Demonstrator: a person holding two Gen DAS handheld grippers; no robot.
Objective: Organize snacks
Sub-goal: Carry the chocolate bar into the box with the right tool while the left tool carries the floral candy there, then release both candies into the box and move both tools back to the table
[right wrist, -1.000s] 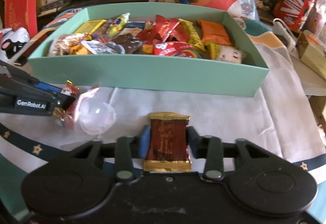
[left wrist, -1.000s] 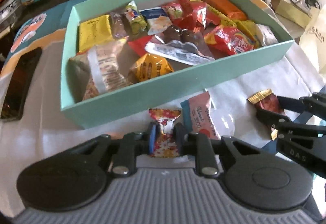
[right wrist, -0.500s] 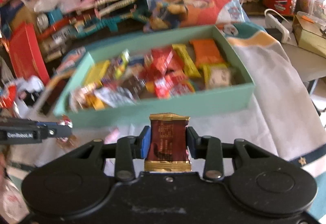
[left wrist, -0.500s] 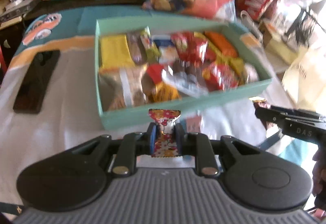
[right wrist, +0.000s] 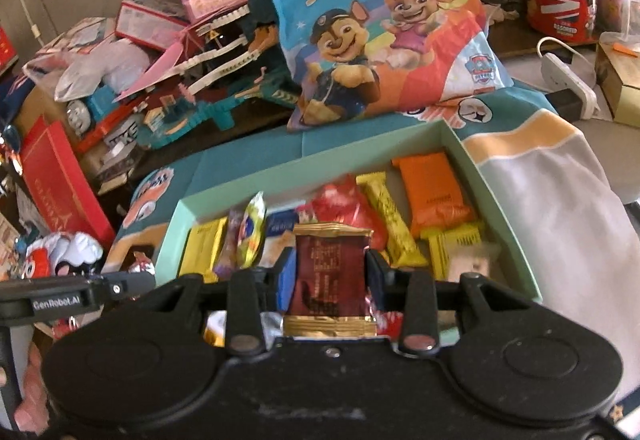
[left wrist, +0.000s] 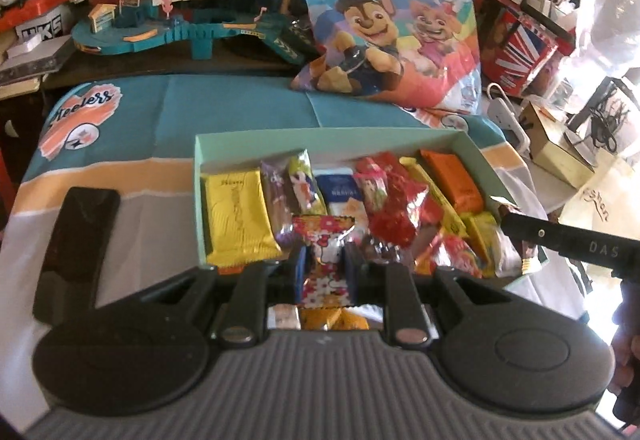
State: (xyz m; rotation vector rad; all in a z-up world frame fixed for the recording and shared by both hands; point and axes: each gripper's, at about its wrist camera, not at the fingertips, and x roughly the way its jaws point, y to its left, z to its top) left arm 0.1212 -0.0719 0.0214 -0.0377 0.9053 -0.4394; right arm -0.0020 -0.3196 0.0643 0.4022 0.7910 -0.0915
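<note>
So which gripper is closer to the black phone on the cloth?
Left. The left gripper hangs just right of the black phone; the right gripper is over the box's far end.

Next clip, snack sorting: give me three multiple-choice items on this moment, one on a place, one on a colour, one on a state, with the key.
1. Where does the black phone lie?
A. On the cloth left of the box
B. Inside the box
C. On the cartoon bag

2. What colour is the box that holds the snacks?
A. Red
B. Mint green
C. Black

3. What is the right claw doing?
A. Standing open and empty
B. Gripping a dark red packet
C. Gripping a yellow bar

Key: 1 A, the phone rests flat on the cloth beside the box's left wall. 2 B, the walls are pale green in both views. 3 B, the dark red packet with gold ends sits clamped between its pads, above the box; the left claw likewise holds a flowered candy.
</note>
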